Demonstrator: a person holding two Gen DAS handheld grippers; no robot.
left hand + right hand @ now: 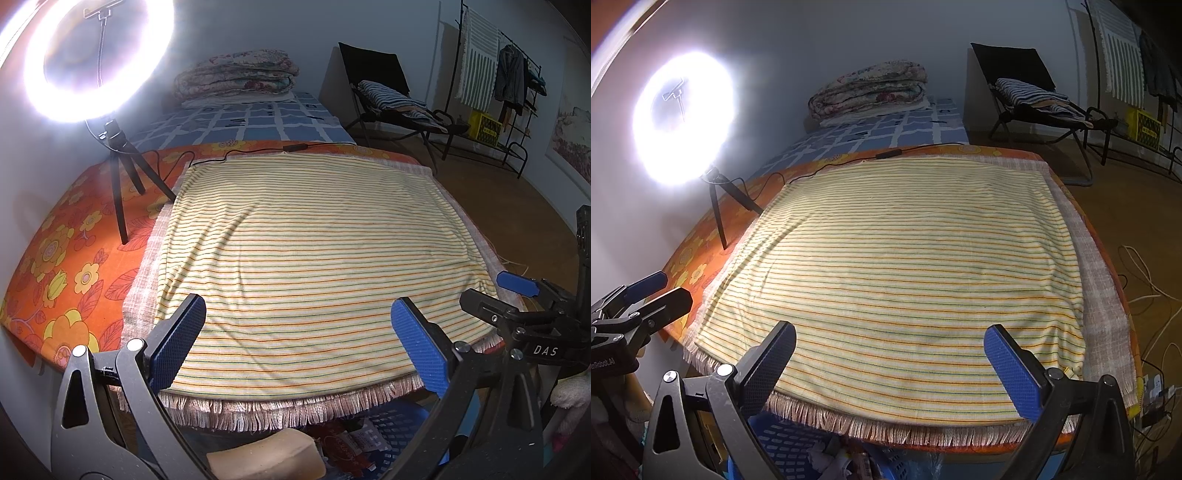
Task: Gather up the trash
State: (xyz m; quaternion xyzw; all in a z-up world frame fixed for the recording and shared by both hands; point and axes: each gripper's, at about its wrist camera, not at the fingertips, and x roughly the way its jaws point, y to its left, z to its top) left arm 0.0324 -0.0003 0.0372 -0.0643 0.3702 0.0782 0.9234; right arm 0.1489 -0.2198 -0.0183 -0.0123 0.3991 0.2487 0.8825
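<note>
Blue basket [388, 424] of trash below both open hand-held grippers

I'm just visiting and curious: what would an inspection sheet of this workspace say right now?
Surface: striped cloth spread over an orange floral cover; nothing lies on the cloth.
Job's things: blue basket under the near edge, holding wrappers and scraps.
Clutter: nothing seen on the cloth.
Grippers: left gripper and right gripper both open, empty, over the near edge.
Cables: ring light's black cable runs along the far edge; white cables on the floor.
Surroundings: ring light on a tripod, folded quilt, folding chair, clothes rack.
</note>
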